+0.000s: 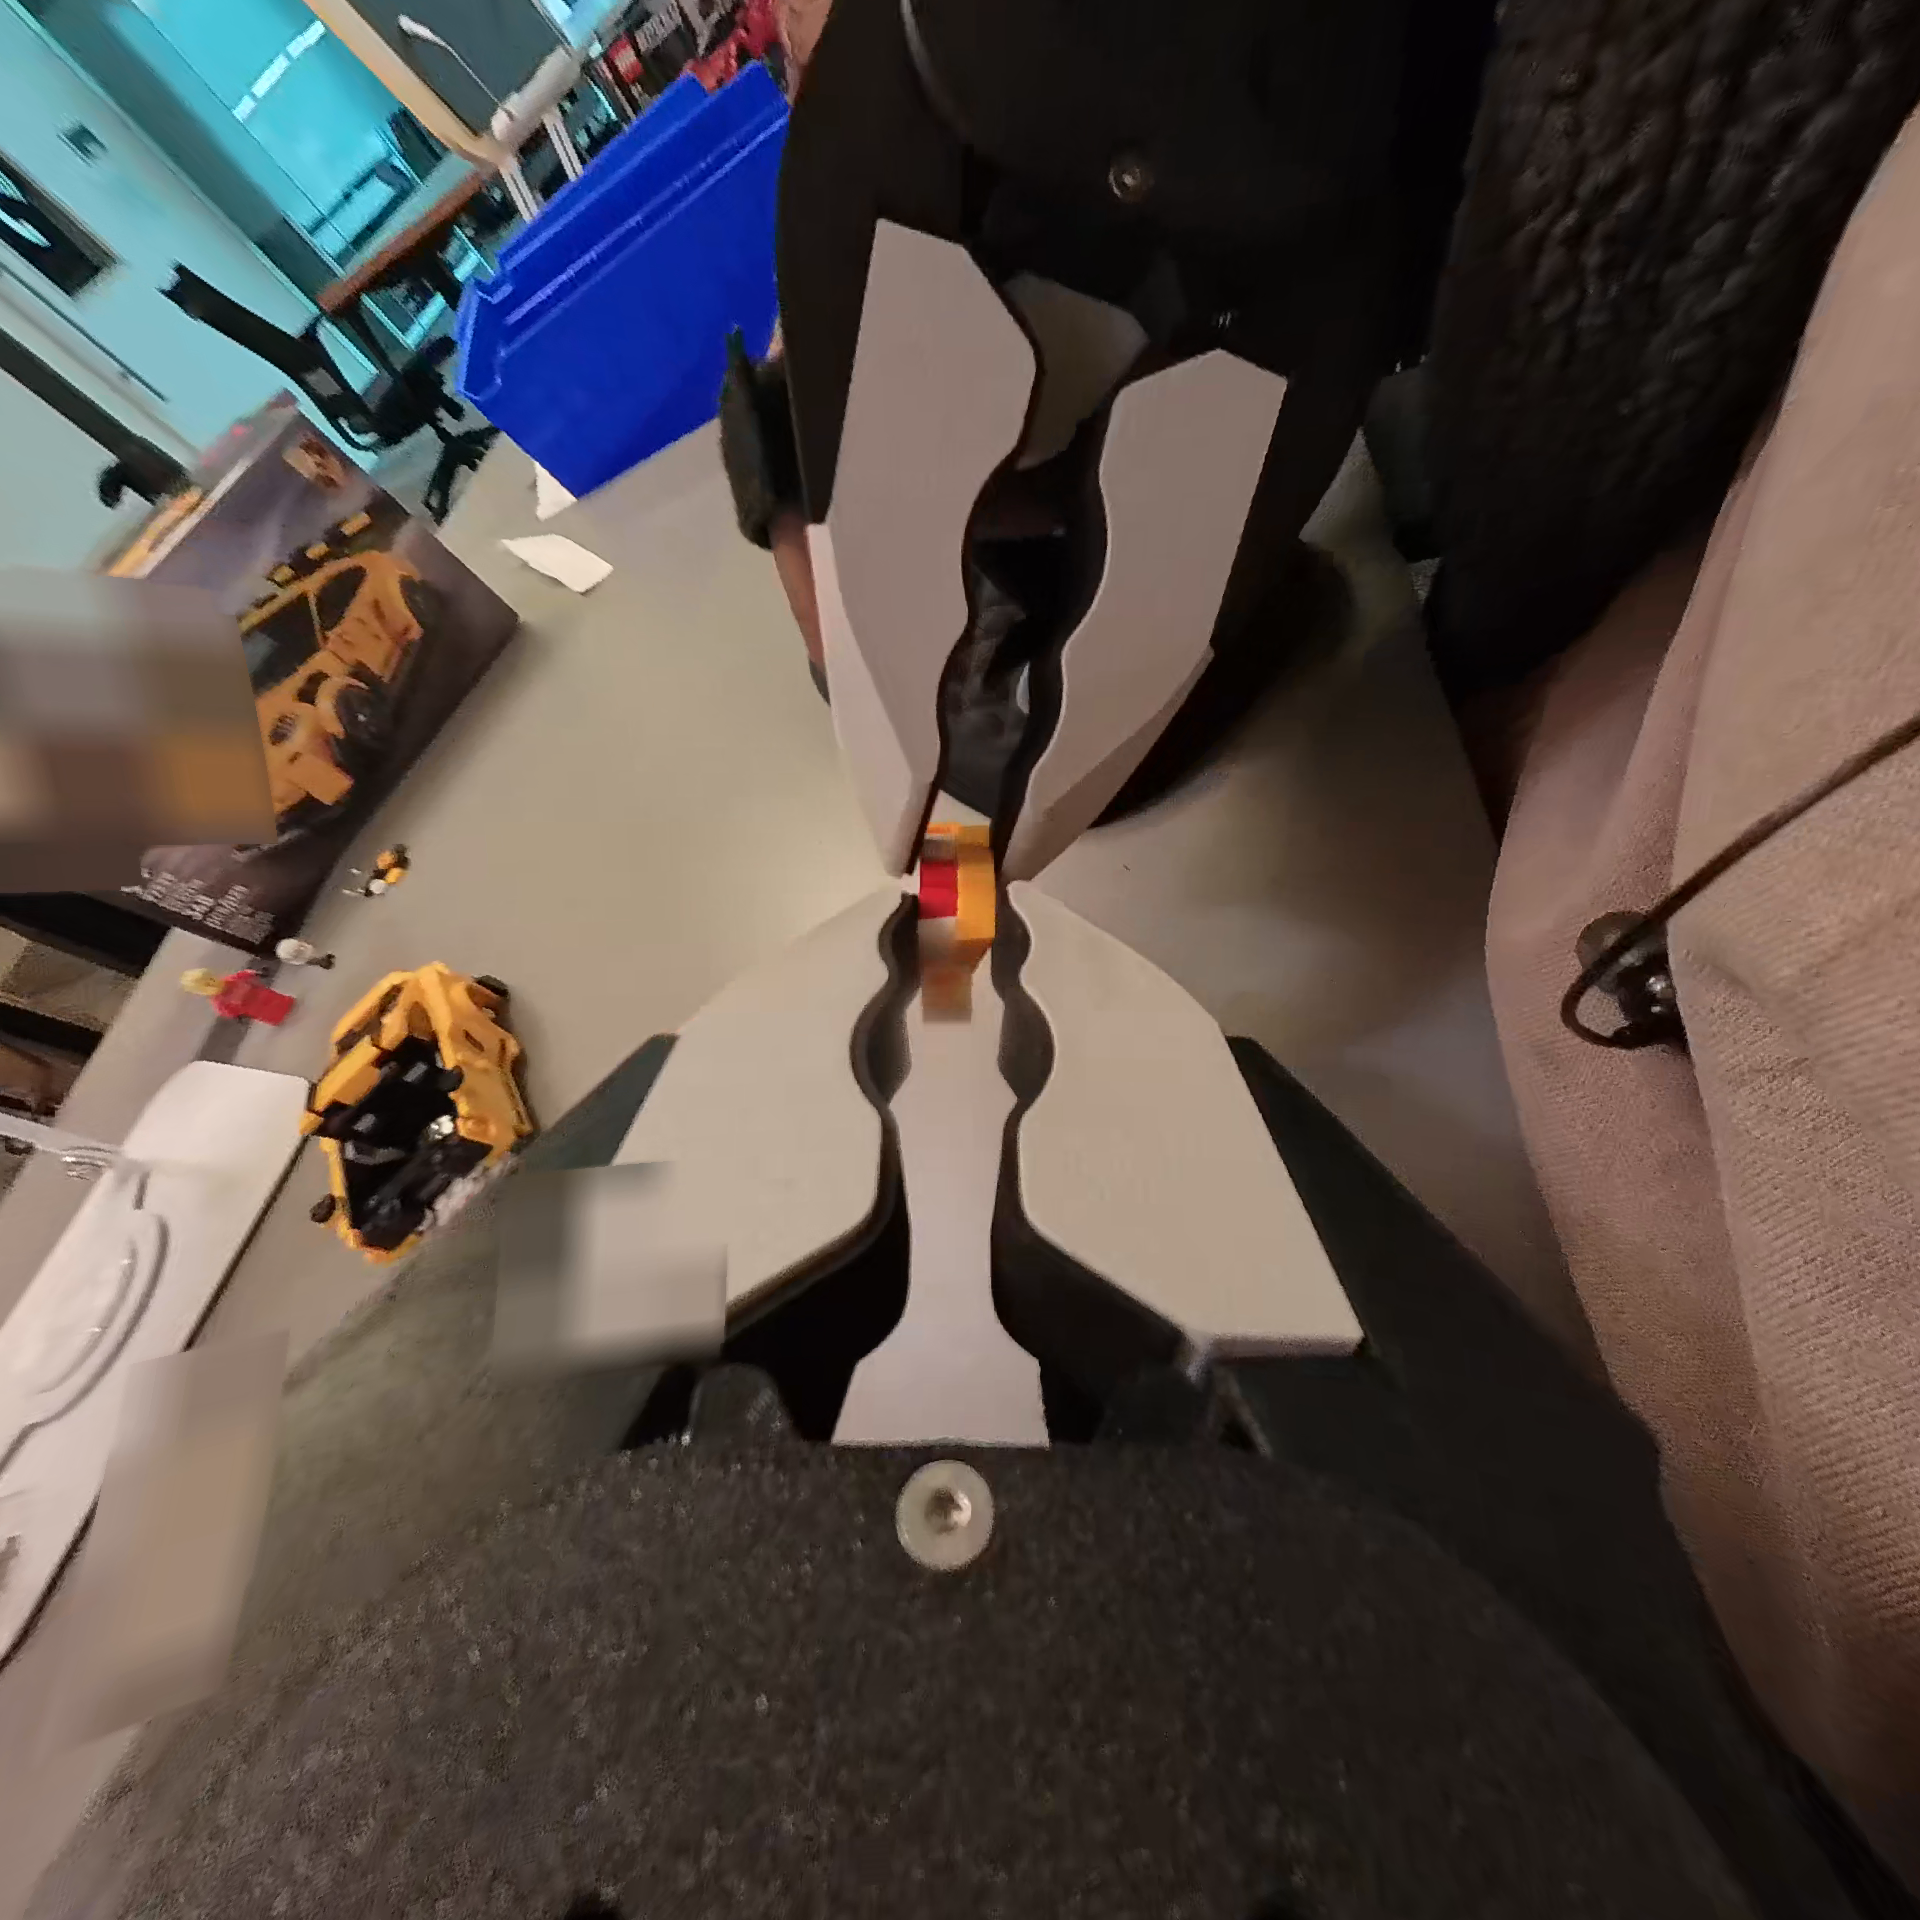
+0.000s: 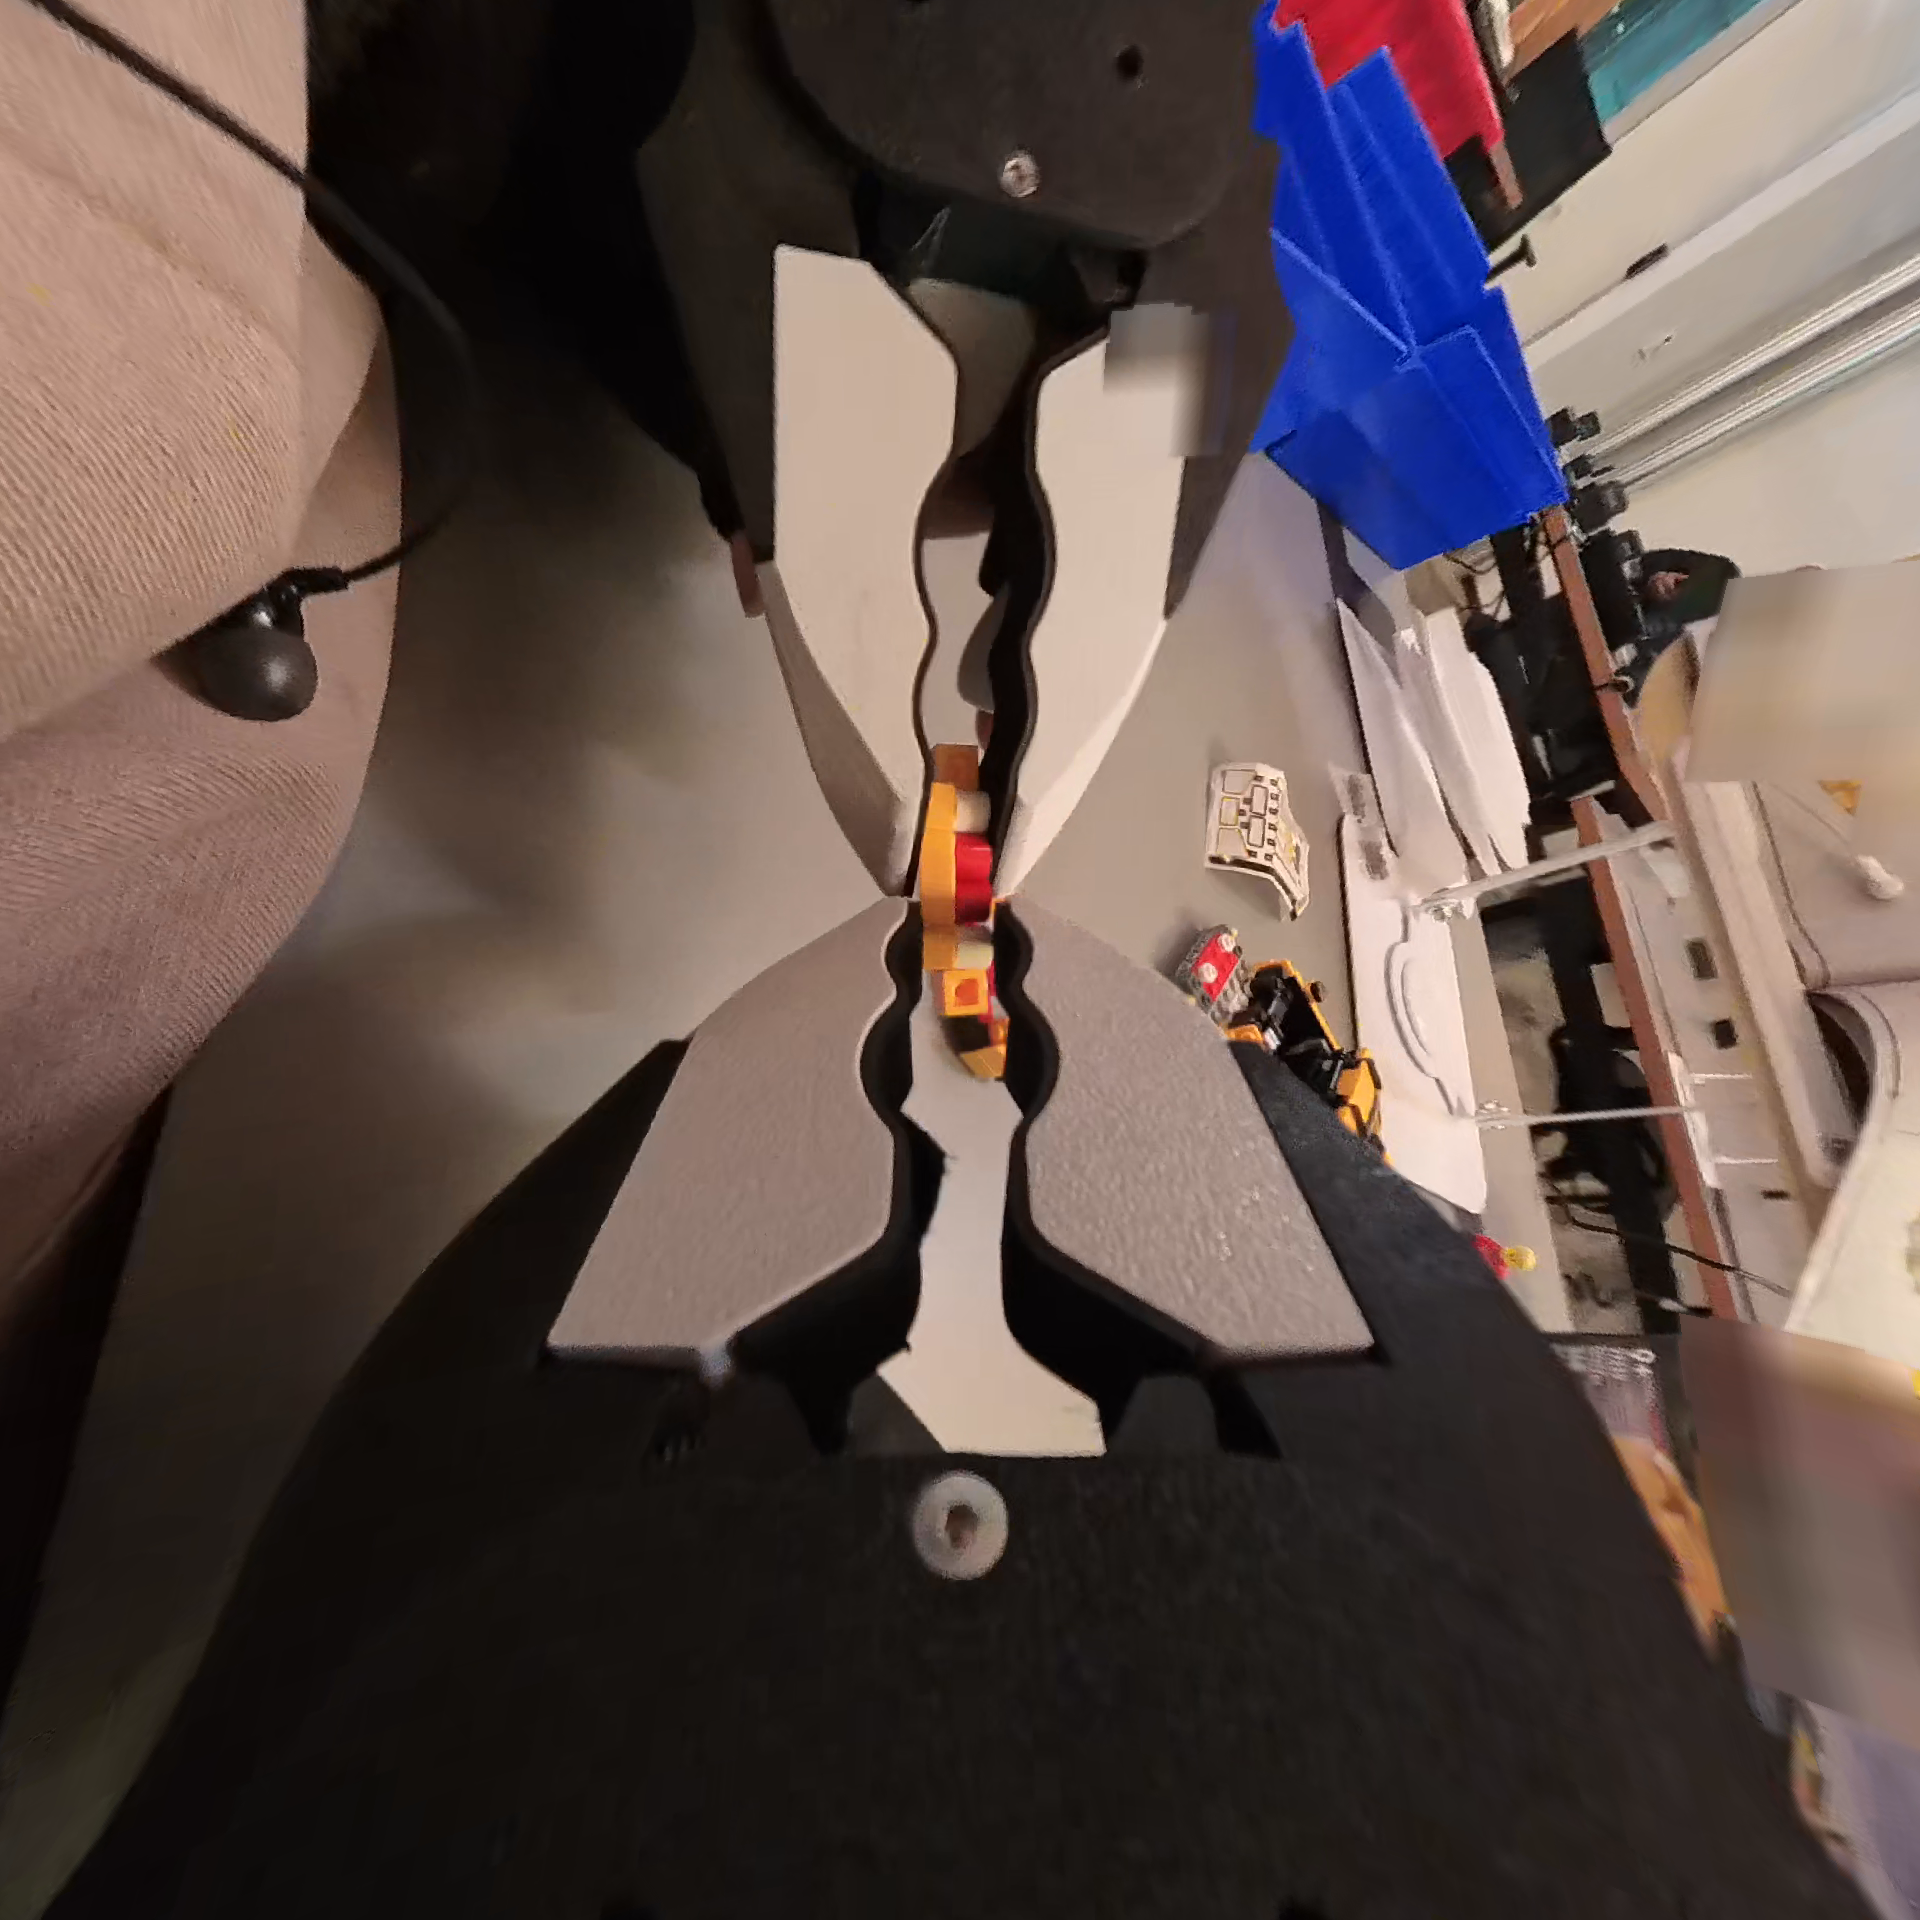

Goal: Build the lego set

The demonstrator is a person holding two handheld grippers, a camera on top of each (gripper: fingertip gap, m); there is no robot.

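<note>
A: Left wrist view: my left claw [image 1: 956, 914] and right claw [image 1: 951, 847] meet tip to tip, both pinching the small orange-red lego piece [image 1: 961, 914].

B: Around?

A: Yellow lego car [image 1: 421, 1101] on surface [image 1: 644, 748] w/ minifigure [image 1: 244, 992], box [image 1: 312, 665]; blue bins [image 1: 623, 312] behind.

A: Where is the table [image 1: 644, 727] open?
B: Centre strip, between the lego box [image 1: 312, 665] and blue bins [image 1: 623, 343].
A: Obstacles?
B: Yellow car [image 1: 421, 1101], minifigures [image 1: 244, 992], sticker sheet [image 2: 1257, 831].
</note>
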